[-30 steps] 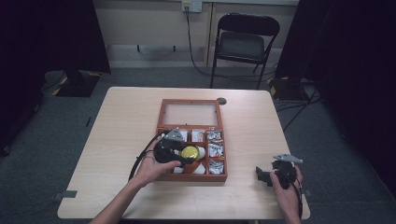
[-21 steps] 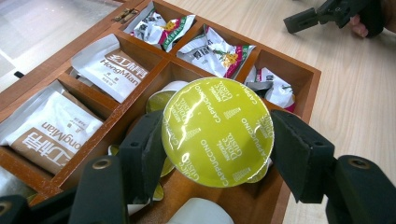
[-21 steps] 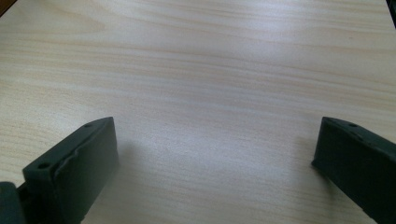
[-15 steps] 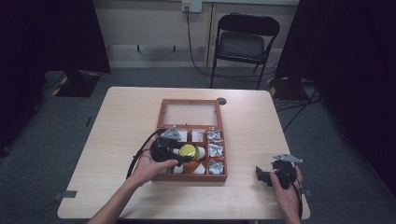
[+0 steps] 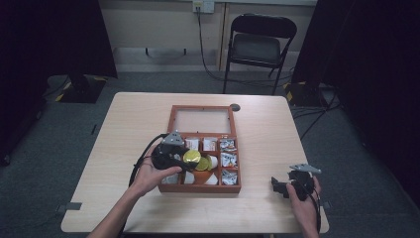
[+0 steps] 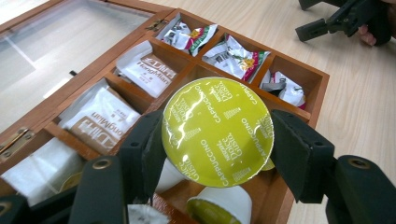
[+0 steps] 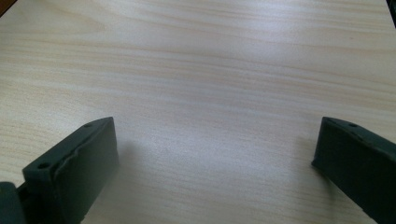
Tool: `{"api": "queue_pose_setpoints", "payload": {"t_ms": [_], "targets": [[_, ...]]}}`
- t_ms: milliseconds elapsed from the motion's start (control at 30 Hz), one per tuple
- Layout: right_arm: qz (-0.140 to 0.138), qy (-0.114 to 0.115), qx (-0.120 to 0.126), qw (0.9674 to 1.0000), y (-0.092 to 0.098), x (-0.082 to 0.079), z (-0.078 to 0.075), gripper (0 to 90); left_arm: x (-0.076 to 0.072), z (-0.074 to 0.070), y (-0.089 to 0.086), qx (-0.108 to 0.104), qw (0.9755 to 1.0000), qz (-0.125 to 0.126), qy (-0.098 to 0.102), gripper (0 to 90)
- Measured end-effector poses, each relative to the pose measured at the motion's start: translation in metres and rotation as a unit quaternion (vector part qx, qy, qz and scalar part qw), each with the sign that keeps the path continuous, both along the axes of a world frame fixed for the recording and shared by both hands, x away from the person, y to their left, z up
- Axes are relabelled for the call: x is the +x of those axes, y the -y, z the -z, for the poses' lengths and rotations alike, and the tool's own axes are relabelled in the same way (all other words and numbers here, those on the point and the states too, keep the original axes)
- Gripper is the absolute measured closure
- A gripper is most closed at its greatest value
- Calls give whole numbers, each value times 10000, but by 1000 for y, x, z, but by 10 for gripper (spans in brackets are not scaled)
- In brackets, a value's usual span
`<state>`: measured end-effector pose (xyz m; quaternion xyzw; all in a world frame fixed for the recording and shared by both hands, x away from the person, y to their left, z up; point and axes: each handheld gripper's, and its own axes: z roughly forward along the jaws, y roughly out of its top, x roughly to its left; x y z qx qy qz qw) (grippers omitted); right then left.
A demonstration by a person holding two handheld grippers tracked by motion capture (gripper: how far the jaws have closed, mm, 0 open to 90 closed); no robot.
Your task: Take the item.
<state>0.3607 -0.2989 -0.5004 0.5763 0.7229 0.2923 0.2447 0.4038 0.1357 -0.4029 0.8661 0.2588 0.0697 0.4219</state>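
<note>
An open wooden box (image 5: 170, 117) with a glass lid lies in the middle of the table, its compartments holding sachets and coffee capsules. My left gripper (image 5: 185, 161) hovers over the box's near-left compartments, shut on a capsule with a yellow-green foil lid (image 5: 191, 157). In the left gripper view the lid (image 6: 217, 128) reads "cappuccino" and both pads press its sides; more capsules (image 6: 219, 205) lie below it. My right gripper (image 5: 278, 186) rests at the table's near right, and its jaws stand wide apart over bare wood (image 7: 210, 93).
White and brown sachets (image 6: 100, 116) and crinkled foil packets (image 6: 233, 56) occupy the box's other compartments. The box's glass lid (image 5: 202, 119) lies flat toward the far side. A folding chair (image 5: 260, 44) stands beyond the table. A cable (image 5: 141, 158) trails from the left gripper.
My left gripper has lifted slightly with the capsule and shifted a little over the box. The right gripper has stayed where it was.
</note>
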Motion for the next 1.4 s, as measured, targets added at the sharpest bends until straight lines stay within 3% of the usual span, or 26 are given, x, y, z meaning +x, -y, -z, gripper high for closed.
{"api": "queue_pose_setpoints", "payload": {"t_ms": [800,1400], "targets": [[1,-1,0,10000,0,0,0,0,3,-13,-28,-203,9993,-280,119,382],[1,-1,0,10000,0,0,0,0,6,-24,-60,-443,9970,-611,197,382]]}}
